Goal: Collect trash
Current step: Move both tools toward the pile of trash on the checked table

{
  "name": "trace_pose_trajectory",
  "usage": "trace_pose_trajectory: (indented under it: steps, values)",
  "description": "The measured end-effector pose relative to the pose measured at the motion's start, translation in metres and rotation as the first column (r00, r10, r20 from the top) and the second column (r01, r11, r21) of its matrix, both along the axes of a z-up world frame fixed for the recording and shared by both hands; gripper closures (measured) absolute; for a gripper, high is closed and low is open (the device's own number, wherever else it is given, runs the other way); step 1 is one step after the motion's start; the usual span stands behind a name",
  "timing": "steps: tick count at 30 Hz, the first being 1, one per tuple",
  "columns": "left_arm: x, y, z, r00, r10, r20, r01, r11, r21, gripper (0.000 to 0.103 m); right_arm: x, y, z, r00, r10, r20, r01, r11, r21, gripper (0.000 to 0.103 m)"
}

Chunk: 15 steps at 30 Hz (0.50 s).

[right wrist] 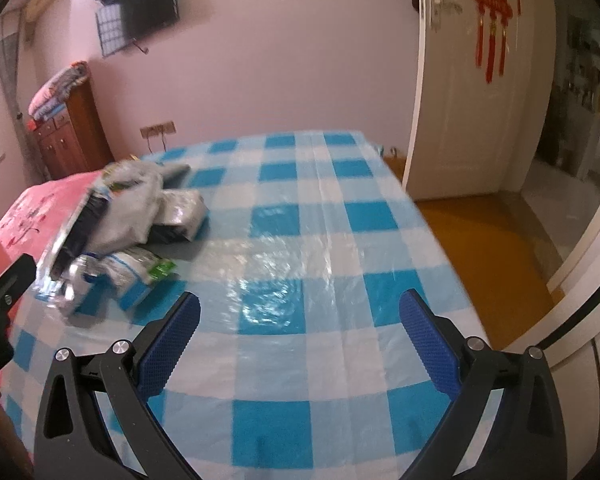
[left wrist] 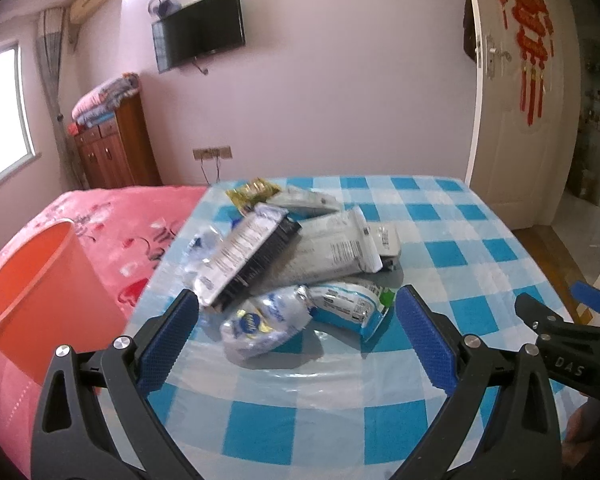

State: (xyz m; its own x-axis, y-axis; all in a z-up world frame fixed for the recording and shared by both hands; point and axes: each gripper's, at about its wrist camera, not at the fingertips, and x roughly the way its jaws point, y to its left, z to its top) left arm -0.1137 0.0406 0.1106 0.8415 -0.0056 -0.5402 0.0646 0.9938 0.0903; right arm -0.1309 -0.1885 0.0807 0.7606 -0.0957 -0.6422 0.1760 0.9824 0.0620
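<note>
A pile of empty wrappers (left wrist: 284, 252) lies on the blue-and-white checked table (left wrist: 440, 240). Nearest me are a crumpled clear wrapper with a blue and yellow logo (left wrist: 260, 326) and a blue-and-white packet (left wrist: 350, 306). My left gripper (left wrist: 298, 320) is open and empty, its fingers on either side of these two, just short of them. An orange bin (left wrist: 36, 296) stands to the left, beside the table. My right gripper (right wrist: 300, 320) is open and empty over bare tablecloth, right of the pile (right wrist: 120, 220). It also shows in the left wrist view (left wrist: 560, 308).
A bed with a pink cover (left wrist: 112, 216) lies left of the table, behind the bin. A wooden cabinet (left wrist: 116, 148) stands by the far wall. An open white door (right wrist: 472, 100) and wooden floor (right wrist: 480, 240) are to the right of the table.
</note>
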Motion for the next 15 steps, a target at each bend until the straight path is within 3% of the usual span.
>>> trace_pose_trajectory:
  steps: [8,15]
  values:
    - [-0.027,0.024,0.022,0.996,0.038,0.082,-0.037,0.999,-0.017,0.004,-0.028,0.020,0.035,0.995,0.028,0.099,-0.026,1.000,-0.016,0.005]
    - [-0.040,0.048,0.035,0.990,0.096,0.100,-0.094,0.995,-0.024,0.004,-0.045,0.038,0.050,0.989,0.056,0.137,-0.052,0.998,-0.036,0.005]
